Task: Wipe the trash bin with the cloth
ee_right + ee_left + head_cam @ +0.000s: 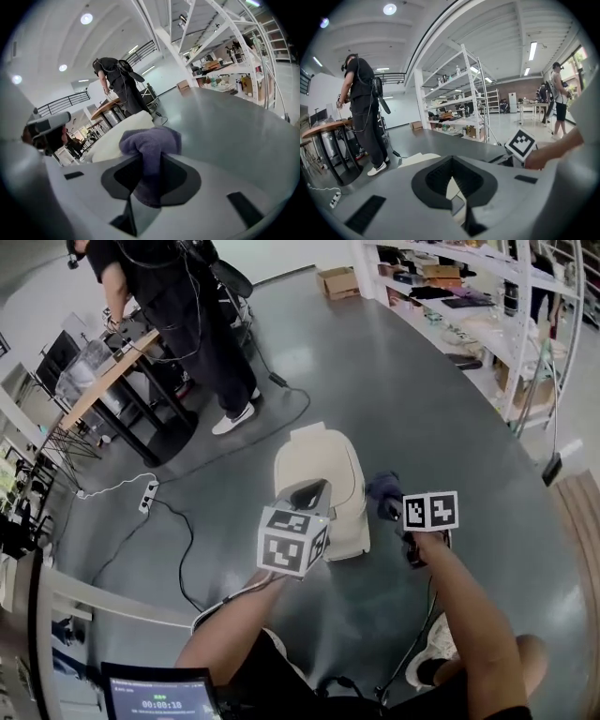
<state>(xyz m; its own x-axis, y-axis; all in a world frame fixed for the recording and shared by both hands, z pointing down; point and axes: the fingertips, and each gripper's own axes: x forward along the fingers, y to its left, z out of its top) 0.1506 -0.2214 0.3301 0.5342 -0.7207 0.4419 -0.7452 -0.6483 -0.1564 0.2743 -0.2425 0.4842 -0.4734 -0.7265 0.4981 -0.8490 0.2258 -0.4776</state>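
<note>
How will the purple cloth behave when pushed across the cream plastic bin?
The purple cloth, pinched in the right gripper, bunches and droops over the jaws, so it is probably soft and floppy. Its fuzzy surface likely drags rather than slides on the cream plastic trash bin.

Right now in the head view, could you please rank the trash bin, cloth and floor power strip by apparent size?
1. trash bin
2. cloth
3. power strip, though it lies farther from the camera
</note>
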